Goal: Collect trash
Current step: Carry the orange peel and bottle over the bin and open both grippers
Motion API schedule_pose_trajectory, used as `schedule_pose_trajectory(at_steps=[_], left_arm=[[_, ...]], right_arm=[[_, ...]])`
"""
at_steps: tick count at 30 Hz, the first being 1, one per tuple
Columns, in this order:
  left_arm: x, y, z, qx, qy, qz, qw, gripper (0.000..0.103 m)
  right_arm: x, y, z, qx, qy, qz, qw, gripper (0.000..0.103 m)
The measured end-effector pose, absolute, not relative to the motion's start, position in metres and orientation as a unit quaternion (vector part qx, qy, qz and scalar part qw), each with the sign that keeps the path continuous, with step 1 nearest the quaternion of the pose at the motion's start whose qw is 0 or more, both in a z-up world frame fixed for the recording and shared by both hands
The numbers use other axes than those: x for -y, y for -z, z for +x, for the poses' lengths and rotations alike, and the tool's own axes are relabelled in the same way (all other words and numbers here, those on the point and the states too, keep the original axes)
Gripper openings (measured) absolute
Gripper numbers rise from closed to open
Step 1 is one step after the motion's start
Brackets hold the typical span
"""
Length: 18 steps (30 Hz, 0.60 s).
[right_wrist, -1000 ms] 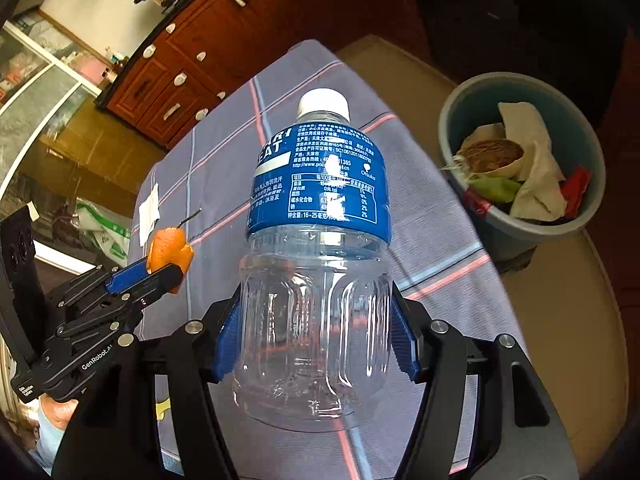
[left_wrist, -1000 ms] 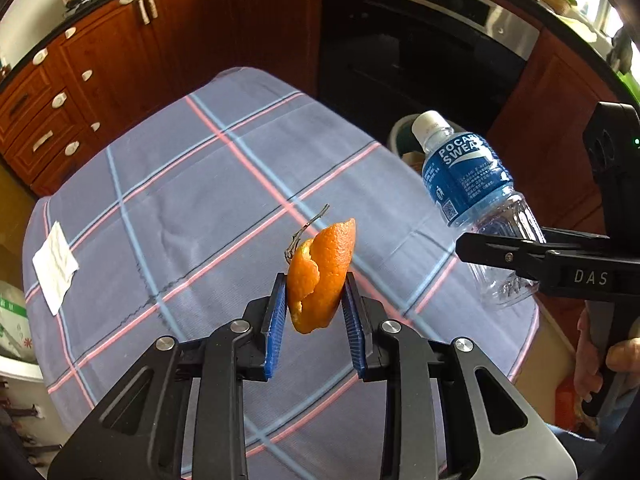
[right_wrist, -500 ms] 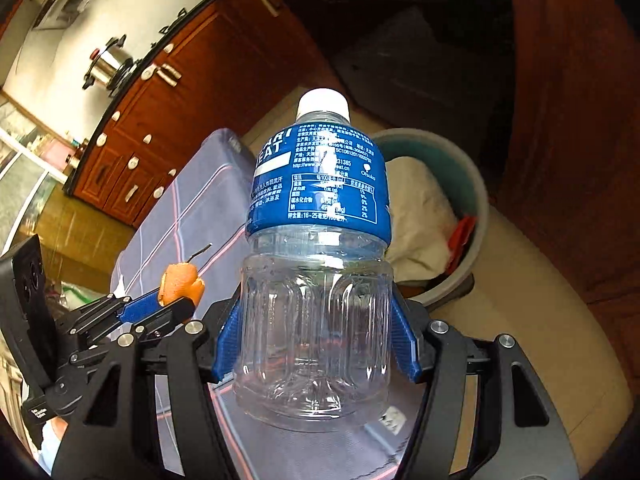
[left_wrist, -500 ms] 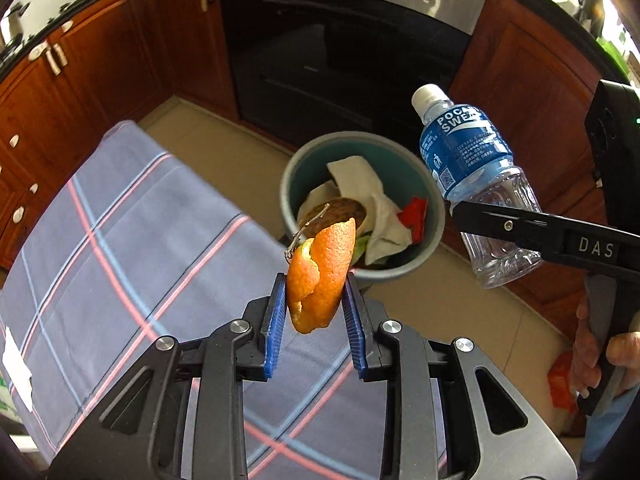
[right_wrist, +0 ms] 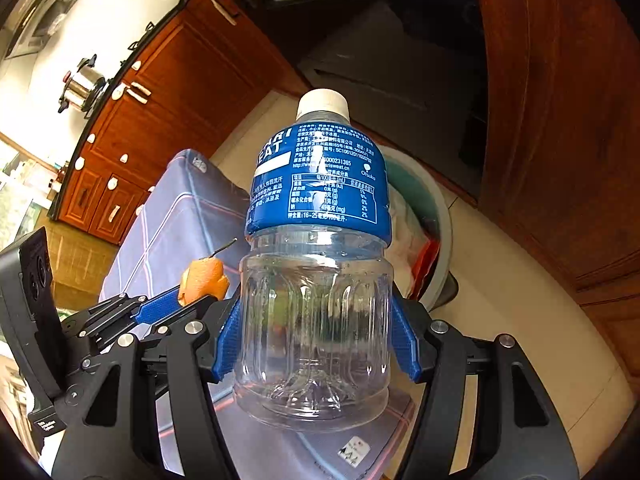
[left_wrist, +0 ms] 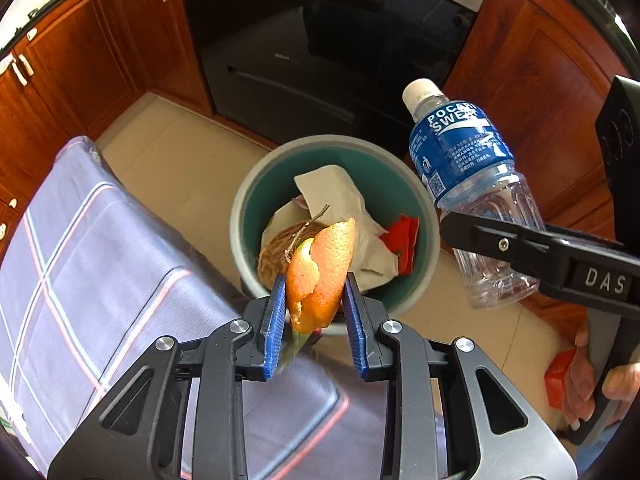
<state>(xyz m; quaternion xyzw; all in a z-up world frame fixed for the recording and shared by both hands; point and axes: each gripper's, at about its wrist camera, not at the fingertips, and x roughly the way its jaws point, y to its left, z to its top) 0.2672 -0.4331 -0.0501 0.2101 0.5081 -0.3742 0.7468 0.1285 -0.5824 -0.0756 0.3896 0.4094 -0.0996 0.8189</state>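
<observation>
The left gripper (left_wrist: 316, 312) clamps an orange peel (left_wrist: 320, 276) at frame centre, over the bin's rim (left_wrist: 240, 204) — the right gripper (right_wrist: 314, 340) grips an empty bottle (right_wrist: 316, 264), frame centre.

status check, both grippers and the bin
Left gripper shut on orange peel. Right gripper shut on empty plastic bottle. Trash bin below, already part full, nothing blocking.
</observation>
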Motion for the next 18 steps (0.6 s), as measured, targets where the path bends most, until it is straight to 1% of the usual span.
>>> schedule_pose_trajectory(at_steps=[13,14,15,16,17,18], left_arm=[[0.463,0.076,0.292,-0.522,0.376,0.214,0.735,0.030],[0.464,0.079,0.294,-0.525,0.375,0.213,0.734,0.031],[0.464,0.081,0.295,-0.527,0.376,0.212,0.732,0.032],[0.465,0.085,0.296,-0.530,0.375,0.214,0.730,0.035],[0.465,0.088,0.297,-0.532,0.372,0.217,0.729,0.047],[0.465,0.090,0.297,-0.533,0.367,0.223,0.730,0.063]], right_arm=[[0.596,0.100,0.153,-0.425,0.130,0.394,0.804,0.060],[0.596,0.102,0.155,-0.426,0.130,0.396,0.803,0.061],[0.595,0.105,0.158,-0.428,0.124,0.399,0.801,0.069],[0.594,0.108,0.160,-0.431,0.117,0.402,0.800,0.076],[0.593,0.109,0.163,-0.433,0.113,0.404,0.798,0.085],[0.592,0.110,0.165,-0.434,0.112,0.405,0.797,0.085]])
